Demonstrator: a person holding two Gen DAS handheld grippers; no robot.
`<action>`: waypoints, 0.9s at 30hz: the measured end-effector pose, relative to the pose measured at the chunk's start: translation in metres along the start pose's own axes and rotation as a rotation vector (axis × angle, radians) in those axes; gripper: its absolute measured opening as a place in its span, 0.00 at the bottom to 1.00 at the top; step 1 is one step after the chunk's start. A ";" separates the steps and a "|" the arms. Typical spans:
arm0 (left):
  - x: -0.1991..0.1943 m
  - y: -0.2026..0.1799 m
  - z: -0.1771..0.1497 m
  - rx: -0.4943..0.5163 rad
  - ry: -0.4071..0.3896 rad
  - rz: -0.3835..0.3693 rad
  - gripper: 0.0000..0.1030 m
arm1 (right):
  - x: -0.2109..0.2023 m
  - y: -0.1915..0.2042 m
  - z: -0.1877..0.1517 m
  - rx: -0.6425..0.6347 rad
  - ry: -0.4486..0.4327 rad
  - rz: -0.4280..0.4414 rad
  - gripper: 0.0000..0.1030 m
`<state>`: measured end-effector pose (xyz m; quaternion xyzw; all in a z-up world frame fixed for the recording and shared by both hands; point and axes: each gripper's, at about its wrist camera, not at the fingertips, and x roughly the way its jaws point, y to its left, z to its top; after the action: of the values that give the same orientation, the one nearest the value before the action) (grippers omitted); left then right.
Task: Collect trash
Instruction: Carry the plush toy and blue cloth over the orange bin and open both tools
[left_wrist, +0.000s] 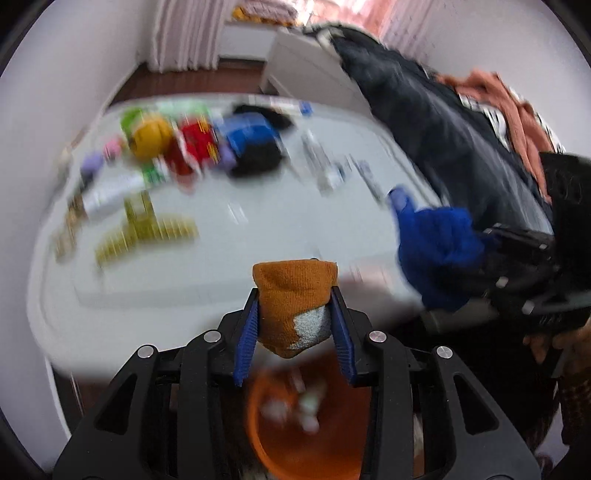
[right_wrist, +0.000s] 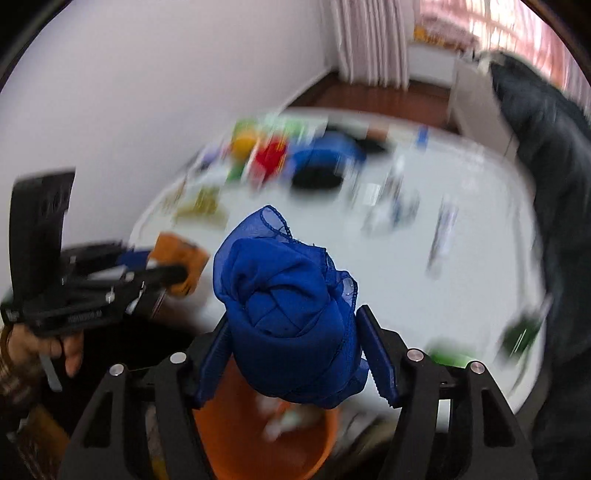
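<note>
My left gripper is shut on an orange knitted cloth with a grey patch and holds it over an orange bin that has scraps inside. My right gripper is shut on a bunched blue cloth and holds it above the same orange bin. The right gripper's blue cloth shows at the right of the left wrist view. The left gripper with its orange cloth shows at the left of the right wrist view. Both views are blurred by motion.
A white table carries a yellow comb, a yellow ball, red and blue packets, tubes and other small items. A dark coat and a rust cloth hang at the right. White wall at the left.
</note>
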<state>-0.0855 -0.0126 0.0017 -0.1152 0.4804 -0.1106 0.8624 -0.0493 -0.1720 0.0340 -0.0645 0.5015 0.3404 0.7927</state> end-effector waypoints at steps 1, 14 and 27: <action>0.001 -0.005 -0.016 -0.005 0.021 -0.007 0.34 | 0.008 0.003 -0.023 0.015 0.048 0.022 0.63; 0.005 0.001 -0.065 -0.141 0.137 0.013 0.64 | 0.030 -0.003 -0.083 0.130 0.177 0.021 0.84; -0.036 0.091 0.086 -0.356 -0.205 0.244 0.75 | -0.037 -0.008 0.061 0.041 -0.265 -0.060 0.95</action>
<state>-0.0230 0.0929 0.0473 -0.2171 0.4124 0.0931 0.8798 -0.0080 -0.1689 0.0931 -0.0177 0.3971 0.3115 0.8631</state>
